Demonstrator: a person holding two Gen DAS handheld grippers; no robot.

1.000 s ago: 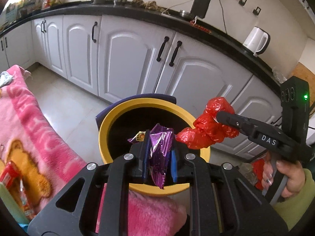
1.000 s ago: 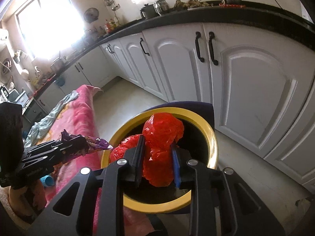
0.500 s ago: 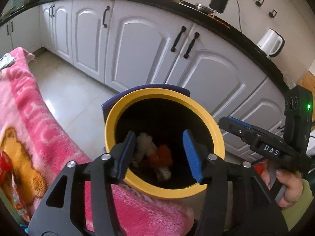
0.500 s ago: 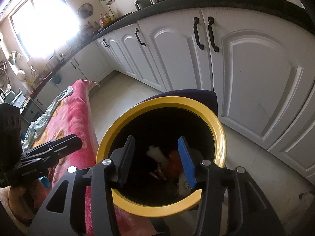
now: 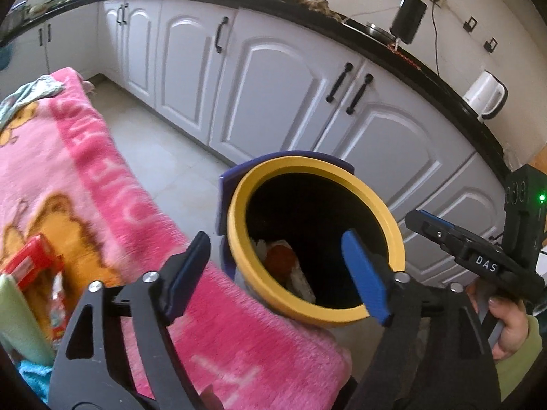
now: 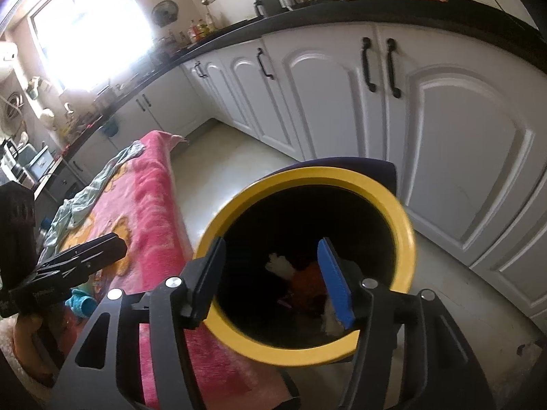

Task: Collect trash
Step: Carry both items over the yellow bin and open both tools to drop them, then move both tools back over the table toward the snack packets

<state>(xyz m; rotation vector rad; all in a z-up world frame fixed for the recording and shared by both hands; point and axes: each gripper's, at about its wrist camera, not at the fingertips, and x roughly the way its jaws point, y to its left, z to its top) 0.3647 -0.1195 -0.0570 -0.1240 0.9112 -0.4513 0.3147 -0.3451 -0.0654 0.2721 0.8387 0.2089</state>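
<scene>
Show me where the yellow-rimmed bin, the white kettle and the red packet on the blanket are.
yellow-rimmed bin [image 5: 393, 235]: left wrist view, on the right side of its yellow rim.
white kettle [image 5: 483, 94]: left wrist view, on the middle of its body.
red packet [image 5: 29, 266]: left wrist view, on its upper red face.

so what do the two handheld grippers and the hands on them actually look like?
Both are matte black linkage frames with silver pivot bolts and blue pads lining the jaws: left gripper, right gripper. The right gripper's side carries white "DAS" lettering, and its black rear box has a green LED. The person's right hand is bare, in a light green sleeve.
</scene>
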